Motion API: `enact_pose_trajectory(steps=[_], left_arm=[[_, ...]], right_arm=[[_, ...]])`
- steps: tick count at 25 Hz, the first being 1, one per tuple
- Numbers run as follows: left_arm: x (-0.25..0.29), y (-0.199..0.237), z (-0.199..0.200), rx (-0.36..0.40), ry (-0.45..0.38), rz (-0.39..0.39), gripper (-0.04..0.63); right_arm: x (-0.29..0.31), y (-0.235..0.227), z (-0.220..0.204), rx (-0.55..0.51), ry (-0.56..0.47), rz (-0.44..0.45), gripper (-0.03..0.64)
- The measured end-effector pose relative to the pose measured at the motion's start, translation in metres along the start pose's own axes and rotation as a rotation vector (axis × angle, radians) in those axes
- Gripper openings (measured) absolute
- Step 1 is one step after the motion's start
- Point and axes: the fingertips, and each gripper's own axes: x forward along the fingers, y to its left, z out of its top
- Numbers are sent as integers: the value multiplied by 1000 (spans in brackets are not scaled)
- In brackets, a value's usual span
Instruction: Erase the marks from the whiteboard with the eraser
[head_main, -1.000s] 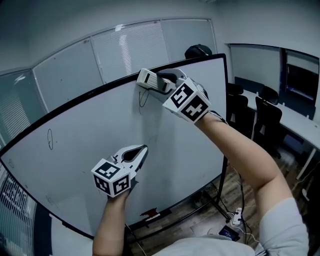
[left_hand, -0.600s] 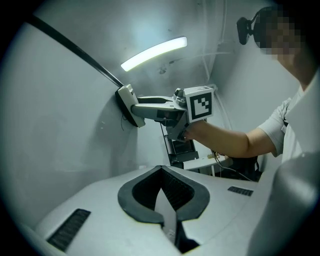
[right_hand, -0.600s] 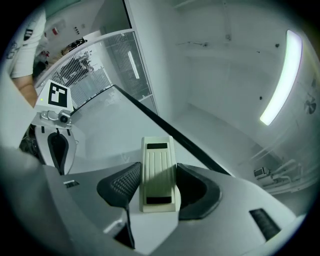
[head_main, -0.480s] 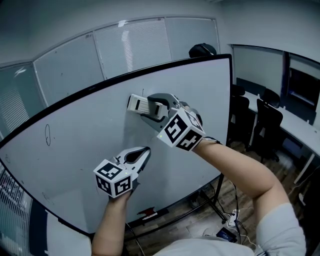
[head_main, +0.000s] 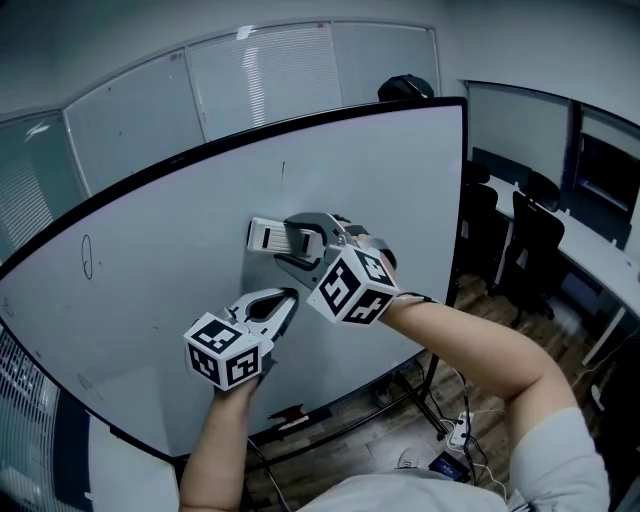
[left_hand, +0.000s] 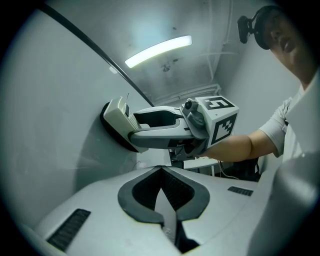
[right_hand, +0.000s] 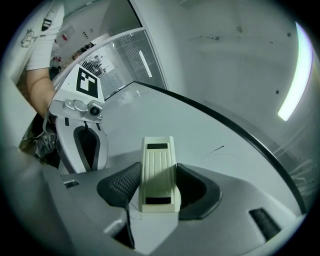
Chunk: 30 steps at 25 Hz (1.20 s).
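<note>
The whiteboard (head_main: 180, 210) stands on a wheeled frame and fills most of the head view. Near its left edge there is a small oval pen mark (head_main: 86, 256). Around the board's middle, slightly toward its lower half, the left gripper (head_main: 290, 295) points at the surface. Its jaws are pressed together with nothing between them, as the left gripper view shows. Whether its tips touch the board cannot be told.

Just above it, the cream eraser (head_main: 268, 236) lies flat against the whiteboard at about mid-height, its dark felt face on the surface. The right gripper (head_main: 292, 240) comes in from the board's right side. Its jaws pinch the eraser by its two long sides, and in the right gripper view the ribbed back of the eraser sits squarely between the dark pads (right_hand: 122, 186).

Higher on the board, close to its top edge and above the eraser, a short thin vertical stroke (head_main: 282, 172) shows. Under the whiteboard's bottom edge a small red item (head_main: 287, 411) sits on the frame. On the wooden floor beyond the board's right foot lies a white power strip (head_main: 458, 433). To the right of the whiteboard, dark office chairs (head_main: 533, 243) stand along a white desk (head_main: 600, 250).
</note>
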Motion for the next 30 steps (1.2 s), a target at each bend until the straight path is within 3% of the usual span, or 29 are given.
enact_pose_trajectory(steps=[10,19,24,30], left_arm=[[3,7,-1,1,1,0,6],[7,9,6,11,-4,3,6],[9,12,11,19,-11,5,6],[10,9,8,18,-1,-5,6]], right_arm=[[-6,-76,26,-30,-31,-113,232],[-45,-185,22,36,-31,-325,232],[-46,-186,27,49,-43,-341,232],[-25,-143,44,-11,-79,-263,232]])
